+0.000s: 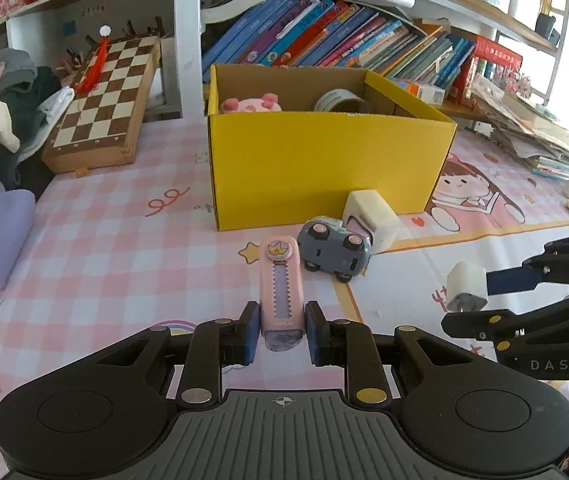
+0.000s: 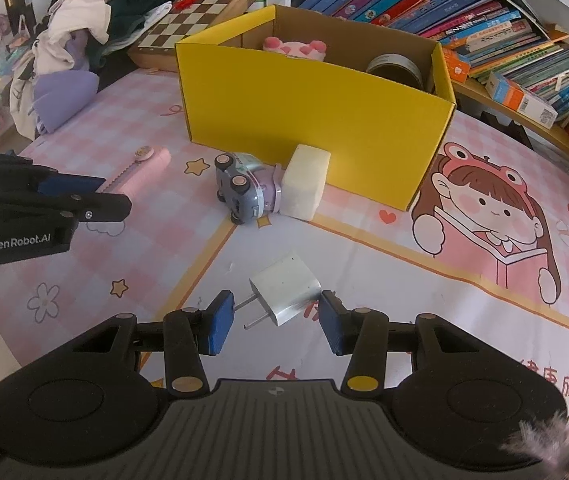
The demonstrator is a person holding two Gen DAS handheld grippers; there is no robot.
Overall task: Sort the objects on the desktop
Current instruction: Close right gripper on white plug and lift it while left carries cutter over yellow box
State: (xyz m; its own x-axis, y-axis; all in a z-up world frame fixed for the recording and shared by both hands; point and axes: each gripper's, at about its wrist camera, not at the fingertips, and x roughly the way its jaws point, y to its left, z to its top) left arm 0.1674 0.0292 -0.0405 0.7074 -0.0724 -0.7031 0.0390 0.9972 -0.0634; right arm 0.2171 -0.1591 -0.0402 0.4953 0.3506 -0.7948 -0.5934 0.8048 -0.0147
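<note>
Blue-padded left gripper [image 1: 282, 330] stood part open around the near end of the pink plastic push-up eraser [image 1: 280, 288], pads just beside its sides, not clearly clamping; its long axis ran straight ahead toward the yellow cardboard box [image 1: 324, 168]. The right gripper [image 2: 274, 318] gaped wide around the white wall charger [image 2: 286, 294], prongs toward its left pad, untouched

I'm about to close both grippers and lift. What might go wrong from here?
1. The right gripper straddles the charger askew, with a prong by the left pad; closing may pinch the prong and twist the charger out.
2. The left gripper brackets only the pink cutter's near end, so it may droop.
3. The toy car lies beside the cutter's far end.
</note>
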